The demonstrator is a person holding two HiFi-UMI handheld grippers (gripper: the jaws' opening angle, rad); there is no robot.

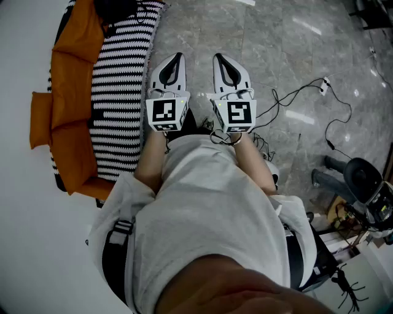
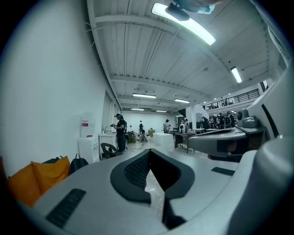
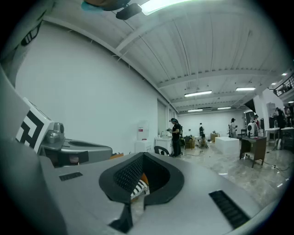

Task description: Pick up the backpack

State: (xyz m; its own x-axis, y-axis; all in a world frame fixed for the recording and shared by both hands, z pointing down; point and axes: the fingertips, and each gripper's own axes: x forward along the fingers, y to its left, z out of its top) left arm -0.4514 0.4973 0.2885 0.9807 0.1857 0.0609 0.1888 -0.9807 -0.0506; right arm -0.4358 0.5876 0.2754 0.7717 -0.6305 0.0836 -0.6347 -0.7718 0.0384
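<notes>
To the left of your left fingers, a couch (image 1: 123,92) with a black-and-white striped cover runs away from you, with orange cushions (image 1: 70,110) along its far-left side. The backpack (image 1: 116,8) is at the couch's far end, ahead of your left fingertips and off to their left, well apart from them. In the head view only a dark part of it shows at the top edge. In the left gripper view the backpack (image 2: 78,164) is small and dark, just past the orange cushions (image 2: 39,179). It stands upright, its long axis vertical and its carry loop pointing up. You cannot tell which way its front faces.

Your left gripper (image 1: 176,58) points level over the grey floor (image 1: 288,43), and its fingers are pressed together with nothing between them. Just to its right, side by side and not touching, your right gripper (image 1: 221,58) points the same way. Its fingers are likewise closed tip to tip and empty. In the right gripper view a bit of the striped cover and some orange show through the hollow behind the tips. To the right of your right fingers, black cables (image 1: 307,92) trail across the floor.
</notes>
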